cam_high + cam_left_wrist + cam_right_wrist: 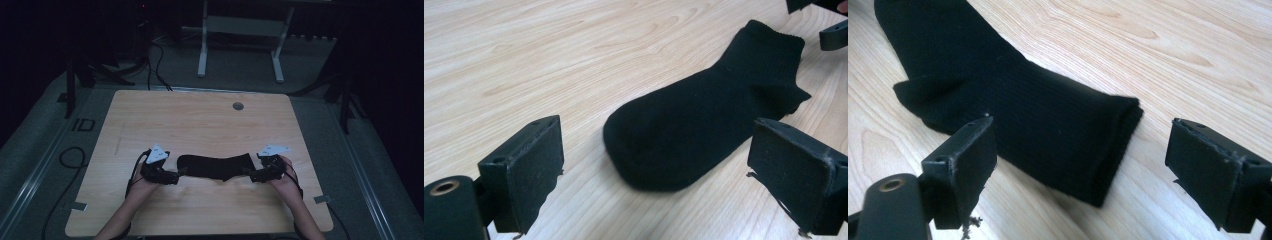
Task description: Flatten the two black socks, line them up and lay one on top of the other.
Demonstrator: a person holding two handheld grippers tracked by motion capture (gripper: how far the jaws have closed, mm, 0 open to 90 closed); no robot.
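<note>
On the wooden worktop [200, 120] nothing looks started yet: the left claw [176, 174] gapes wide and empty just short of the toe of the black sock [215, 166], which lies flat near the front edge, while the right claw [248, 173], equally spread, waits empty at its cuff.

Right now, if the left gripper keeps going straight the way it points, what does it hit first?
Most likely the toe end of the black sock, which lies flat on the table just ahead of the open left gripper. Nothing else sits in between, as far as depth can be judged.
</note>
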